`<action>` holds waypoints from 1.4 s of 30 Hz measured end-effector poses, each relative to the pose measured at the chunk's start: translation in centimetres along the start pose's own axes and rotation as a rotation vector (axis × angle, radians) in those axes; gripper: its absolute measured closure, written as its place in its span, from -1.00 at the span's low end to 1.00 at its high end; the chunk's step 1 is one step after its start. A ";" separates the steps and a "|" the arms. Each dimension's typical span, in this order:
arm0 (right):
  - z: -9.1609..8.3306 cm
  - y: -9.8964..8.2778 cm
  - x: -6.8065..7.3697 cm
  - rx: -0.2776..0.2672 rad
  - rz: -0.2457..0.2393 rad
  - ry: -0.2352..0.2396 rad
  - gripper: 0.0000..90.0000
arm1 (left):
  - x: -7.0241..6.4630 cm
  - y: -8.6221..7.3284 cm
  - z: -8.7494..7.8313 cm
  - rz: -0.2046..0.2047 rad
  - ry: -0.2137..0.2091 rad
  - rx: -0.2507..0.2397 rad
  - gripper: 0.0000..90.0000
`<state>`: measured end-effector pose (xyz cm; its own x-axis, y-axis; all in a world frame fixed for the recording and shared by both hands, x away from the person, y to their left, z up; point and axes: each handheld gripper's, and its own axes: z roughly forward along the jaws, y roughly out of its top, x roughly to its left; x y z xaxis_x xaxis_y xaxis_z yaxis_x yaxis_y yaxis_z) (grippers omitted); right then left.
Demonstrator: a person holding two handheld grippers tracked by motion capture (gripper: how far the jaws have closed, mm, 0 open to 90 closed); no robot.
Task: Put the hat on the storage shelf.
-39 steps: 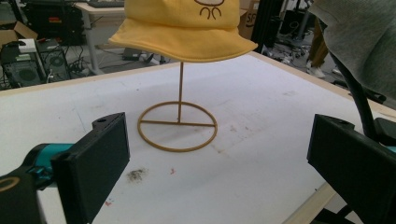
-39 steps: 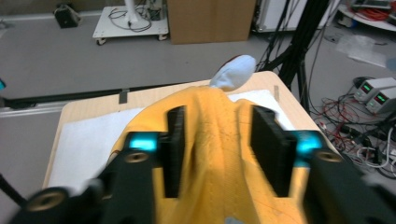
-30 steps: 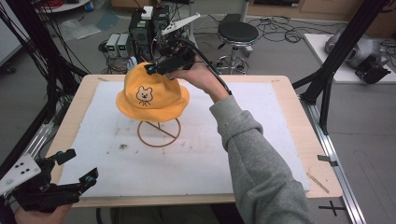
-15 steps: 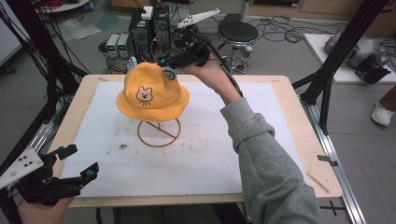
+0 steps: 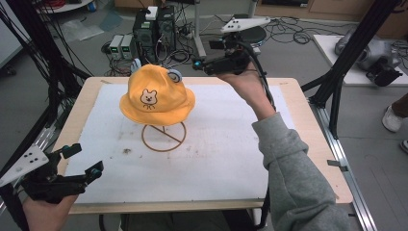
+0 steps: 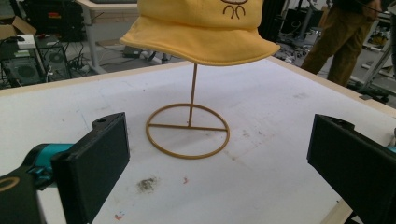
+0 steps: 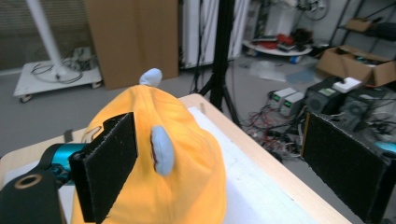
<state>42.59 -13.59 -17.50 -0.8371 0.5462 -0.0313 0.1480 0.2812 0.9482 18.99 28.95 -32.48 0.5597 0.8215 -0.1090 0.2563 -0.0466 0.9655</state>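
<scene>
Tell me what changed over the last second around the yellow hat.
The right gripper drew back off the yellow hat, moving right and toward the table's far edge, jaws open and empty. The hat stayed on its wire stand; the left gripper kept its place at the near-left corner, open.

left gripper (image 5: 82, 160): low at the near left table corner, level, jaws wide apart, nothing between them | right gripper (image 5: 198, 64): raised at the far side on a stretched arm in a grey sleeve (image 5: 298, 173), pointing left, jaws wide apart and empty
</scene>
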 end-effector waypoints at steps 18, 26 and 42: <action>-7.4 -2.1 -0.6 -0.058 -0.001 -0.147 -0.76 | 0.7 0.3 0.9 -0.009 -0.010 -0.001 -0.86; -8.8 -2.2 -0.8 -0.077 -0.009 -0.164 -0.76 | 1.0 0.6 1.5 -0.005 -0.024 -0.003 -0.86; -13.1 -8.3 -0.2 -0.099 0.040 -0.303 -0.76 | 1.7 1.5 3.9 -0.006 -0.068 -0.016 -0.86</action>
<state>34.58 -26.38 -21.19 -0.6347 0.7693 -0.0722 0.1134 0.1852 0.9761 23.38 28.03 -32.10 0.6109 0.7810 -0.1298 0.2472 -0.0324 0.9684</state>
